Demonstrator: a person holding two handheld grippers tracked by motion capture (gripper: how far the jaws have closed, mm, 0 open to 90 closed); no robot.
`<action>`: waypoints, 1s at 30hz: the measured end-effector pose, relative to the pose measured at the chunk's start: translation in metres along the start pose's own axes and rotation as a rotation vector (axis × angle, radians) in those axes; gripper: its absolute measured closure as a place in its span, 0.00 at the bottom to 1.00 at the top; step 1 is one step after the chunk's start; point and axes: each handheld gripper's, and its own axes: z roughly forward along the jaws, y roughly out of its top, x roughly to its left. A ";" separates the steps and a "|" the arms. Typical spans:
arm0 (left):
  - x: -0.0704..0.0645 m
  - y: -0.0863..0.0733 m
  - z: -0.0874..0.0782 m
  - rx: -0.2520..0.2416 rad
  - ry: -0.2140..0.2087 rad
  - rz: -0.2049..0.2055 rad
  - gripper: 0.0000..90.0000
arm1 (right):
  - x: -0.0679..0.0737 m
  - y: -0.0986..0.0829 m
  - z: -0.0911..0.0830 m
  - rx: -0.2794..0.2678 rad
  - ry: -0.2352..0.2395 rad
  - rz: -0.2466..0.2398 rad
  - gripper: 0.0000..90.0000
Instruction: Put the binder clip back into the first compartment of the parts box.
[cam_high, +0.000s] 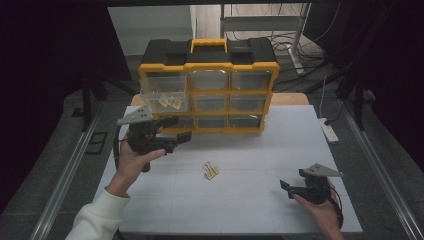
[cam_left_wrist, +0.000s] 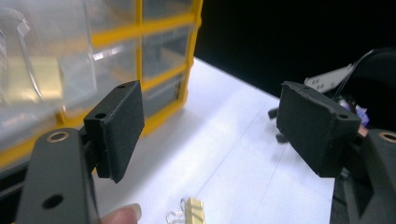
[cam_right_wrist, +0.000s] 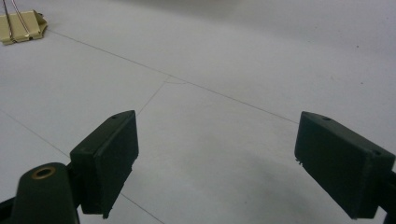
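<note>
A yellow and black drawer cabinet (cam_high: 207, 62) stands at the back of the white table (cam_high: 250, 210). Its top-left clear drawer (cam_high: 150, 87) is pulled out and holds yellow binder clips (cam_high: 171, 101). One more yellow binder clip (cam_high: 211, 171) lies on the table in the middle. My left gripper (cam_high: 179, 129) hovers open and empty in front of the cabinet's lower left, below the pulled-out drawer (cam_left_wrist: 37, 70); the loose clip (cam_left_wrist: 194, 210) lies beneath its jaws. My right gripper (cam_high: 294, 180) rests low at the front right, open and empty (cam_right_wrist: 217, 126), with the clip (cam_right_wrist: 21, 25) far off to its left.
A white power strip (cam_high: 330, 131) lies at the table's right edge. Metal rails run along both sides of the table. The cabinet's other drawers (cam_high: 247, 102) are pushed in. Bare white surface lies between the two grippers.
</note>
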 end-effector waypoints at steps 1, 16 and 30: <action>0.000 -0.003 0.004 0.017 0.007 -0.003 0.27 | 0.000 0.000 0.000 0.000 0.000 0.000 0.15; 0.001 -0.031 0.052 0.177 -0.001 -0.031 0.27 | 0.001 0.000 0.000 -0.007 0.011 -0.004 0.15; 0.005 -0.049 0.100 0.319 -0.009 -0.044 0.27 | 0.001 0.000 0.000 -0.007 0.018 -0.003 0.15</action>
